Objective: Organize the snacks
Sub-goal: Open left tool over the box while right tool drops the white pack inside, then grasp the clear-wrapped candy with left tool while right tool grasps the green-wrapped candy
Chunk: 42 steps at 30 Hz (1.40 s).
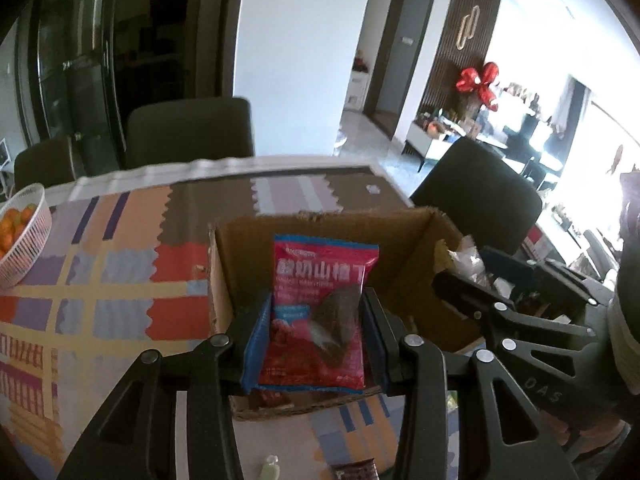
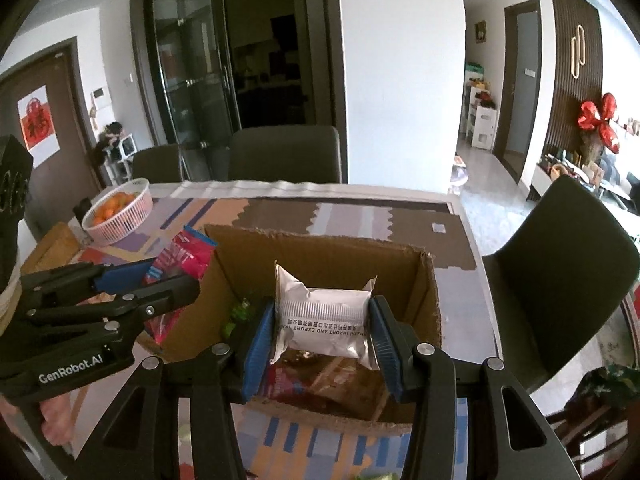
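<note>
While our left gripper [image 1: 316, 336] is clamping the red snack packet [image 1: 320, 312] above the cardboard box [image 1: 404, 248], our right gripper [image 2: 322, 336] is pinching a silver packet [image 2: 324, 320] over the same opening. Both are crowding one box, so we are risking a collision or a packet sliding out early.
</note>
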### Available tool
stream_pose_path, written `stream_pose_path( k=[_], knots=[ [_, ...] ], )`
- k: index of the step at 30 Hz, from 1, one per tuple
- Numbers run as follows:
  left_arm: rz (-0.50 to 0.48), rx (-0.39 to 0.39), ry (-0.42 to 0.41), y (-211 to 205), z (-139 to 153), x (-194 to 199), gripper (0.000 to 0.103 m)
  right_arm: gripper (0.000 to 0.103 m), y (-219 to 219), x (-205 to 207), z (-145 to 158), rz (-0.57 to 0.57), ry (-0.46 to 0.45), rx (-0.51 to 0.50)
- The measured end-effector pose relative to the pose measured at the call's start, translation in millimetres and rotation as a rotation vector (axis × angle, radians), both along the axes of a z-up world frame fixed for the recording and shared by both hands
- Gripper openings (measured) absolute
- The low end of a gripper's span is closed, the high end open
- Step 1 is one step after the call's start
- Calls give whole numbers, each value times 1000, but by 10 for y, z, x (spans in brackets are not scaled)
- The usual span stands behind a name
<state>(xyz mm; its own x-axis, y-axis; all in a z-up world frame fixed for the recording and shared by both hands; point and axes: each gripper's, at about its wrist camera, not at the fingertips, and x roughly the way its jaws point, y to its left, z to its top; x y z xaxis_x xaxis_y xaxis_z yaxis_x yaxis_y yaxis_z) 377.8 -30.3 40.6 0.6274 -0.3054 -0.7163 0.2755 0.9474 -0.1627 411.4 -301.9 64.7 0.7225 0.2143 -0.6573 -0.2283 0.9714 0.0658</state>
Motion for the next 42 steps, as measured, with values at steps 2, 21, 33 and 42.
stream_pose_path(
  k=[2, 21, 33, 42],
  knots=[
    [9, -5, -1, 15, -16, -23, 60, 61, -14, 31, -38, -19, 13, -11],
    [83, 87, -89, 150, 22, -770, 69, 76, -213, -523, -35, -129, -54, -87],
    [140, 176, -59, 237, -314, -1070, 71, 76, -363, -712, -342, -240, 24, -88],
    [140, 239, 8, 248, -689, -1114, 70, 76, -403, -758, -708, -276, 110, -130]
  ],
)
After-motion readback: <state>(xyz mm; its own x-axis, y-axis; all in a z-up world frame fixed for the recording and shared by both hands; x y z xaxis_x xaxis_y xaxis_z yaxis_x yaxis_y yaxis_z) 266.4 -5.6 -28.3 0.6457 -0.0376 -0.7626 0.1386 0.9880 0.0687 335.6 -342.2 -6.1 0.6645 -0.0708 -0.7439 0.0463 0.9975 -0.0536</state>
